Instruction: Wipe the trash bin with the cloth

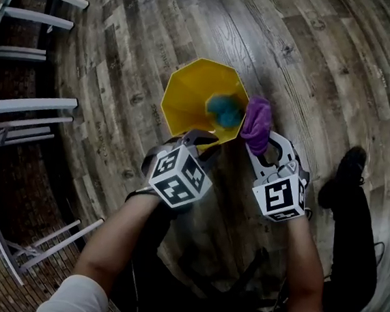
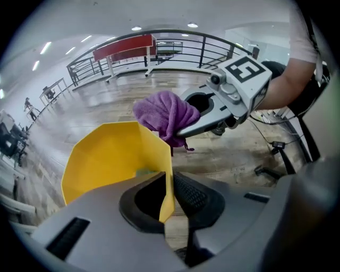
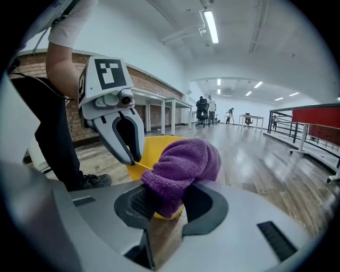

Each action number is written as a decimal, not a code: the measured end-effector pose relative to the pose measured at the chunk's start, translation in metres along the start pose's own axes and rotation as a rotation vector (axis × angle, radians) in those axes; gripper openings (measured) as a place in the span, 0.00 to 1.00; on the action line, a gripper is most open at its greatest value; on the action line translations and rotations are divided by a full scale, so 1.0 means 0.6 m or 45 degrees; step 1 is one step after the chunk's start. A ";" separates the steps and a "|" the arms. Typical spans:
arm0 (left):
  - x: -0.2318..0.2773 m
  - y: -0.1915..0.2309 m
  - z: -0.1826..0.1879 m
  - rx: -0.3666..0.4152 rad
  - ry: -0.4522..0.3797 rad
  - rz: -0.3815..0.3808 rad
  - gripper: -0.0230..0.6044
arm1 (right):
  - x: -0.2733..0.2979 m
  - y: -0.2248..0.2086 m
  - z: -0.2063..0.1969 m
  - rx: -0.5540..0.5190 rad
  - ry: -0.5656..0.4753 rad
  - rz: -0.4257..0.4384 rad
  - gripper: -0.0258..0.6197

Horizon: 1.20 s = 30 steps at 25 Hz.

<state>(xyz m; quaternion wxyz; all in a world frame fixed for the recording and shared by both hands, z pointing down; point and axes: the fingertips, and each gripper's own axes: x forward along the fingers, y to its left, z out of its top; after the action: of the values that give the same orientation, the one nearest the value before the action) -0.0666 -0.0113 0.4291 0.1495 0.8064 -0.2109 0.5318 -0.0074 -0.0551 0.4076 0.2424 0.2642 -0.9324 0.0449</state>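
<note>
The yellow trash bin stands upright on the wooden floor with its open mouth facing up at me. Inside it, toward the side of the rim nearest me, lies something blue-green and fuzzy; I cannot tell what it is.

My left claw points steeply down onto the near side of the bin's rim. Its jaws are almost together, with the thin yellow wall pinched between them, one jaw inside the bin and one outside.

The purple cloth is bunched into a wad just beside the bin's rim, at its outer side on my right and raised above the rim's level. My right claw has its jaws closed on the lower part of that wad, and the rest bulges out past the tips.

A dark shoe stands on the floor to the right of the bin, well clear of it.
</note>
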 end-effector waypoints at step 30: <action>0.019 0.001 -0.023 0.089 0.060 -0.060 0.07 | 0.151 0.041 -0.186 0.003 0.331 0.118 0.21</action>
<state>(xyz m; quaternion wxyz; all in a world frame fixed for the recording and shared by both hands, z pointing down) -0.0741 -0.0075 0.4452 0.1387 0.8032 -0.1696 0.5540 -0.0394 -0.0529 0.5497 0.3584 0.2130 -0.9044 0.0908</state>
